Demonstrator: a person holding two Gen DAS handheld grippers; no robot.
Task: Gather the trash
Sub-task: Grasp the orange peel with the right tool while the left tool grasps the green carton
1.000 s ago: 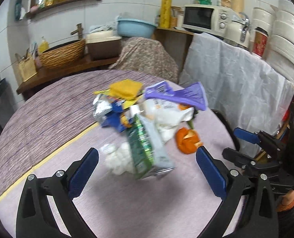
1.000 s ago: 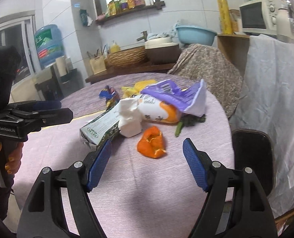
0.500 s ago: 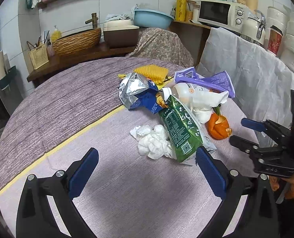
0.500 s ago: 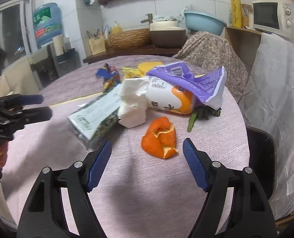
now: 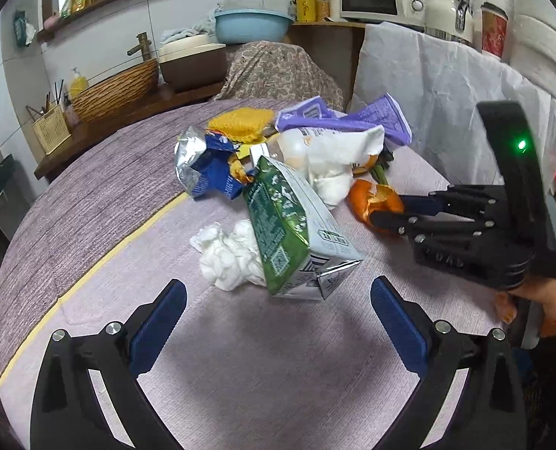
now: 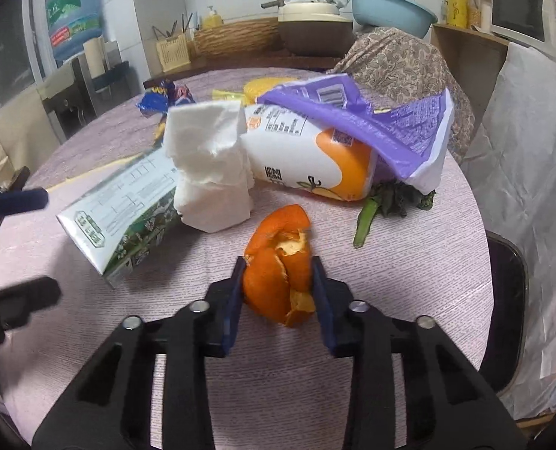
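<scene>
A heap of trash lies on the round purple-clothed table [image 5: 90,202]: a green drink carton [image 5: 285,225], crumpled white tissue [image 5: 229,255], a foil snack bag [image 5: 199,168], a yellow sponge [image 5: 240,123], a white-and-orange bottle [image 6: 307,153] and a purple wrapper [image 6: 371,120]. An orange peel [image 6: 278,273] rests on the cloth at the heap's near right. My right gripper [image 6: 278,262] is closing on it, with both blue pads against the peel's sides. From the left wrist view the right gripper [image 5: 386,210] reaches the orange peel [image 5: 371,197] from the right. My left gripper [image 5: 278,288] is open just before the carton, holding nothing.
A green vegetable stalk [image 6: 367,217] lies beside the peel, under the wrapper. A white-draped chair [image 5: 446,112] and a black chair seat [image 6: 506,300] stand at the table's right edge. A patterned covered chair [image 5: 278,71] and a wicker basket [image 5: 116,90] are behind the table.
My right gripper came forward over the orange peel and its jaws narrowed from wide open to touching the peel. My left gripper sank a little toward the carton.
</scene>
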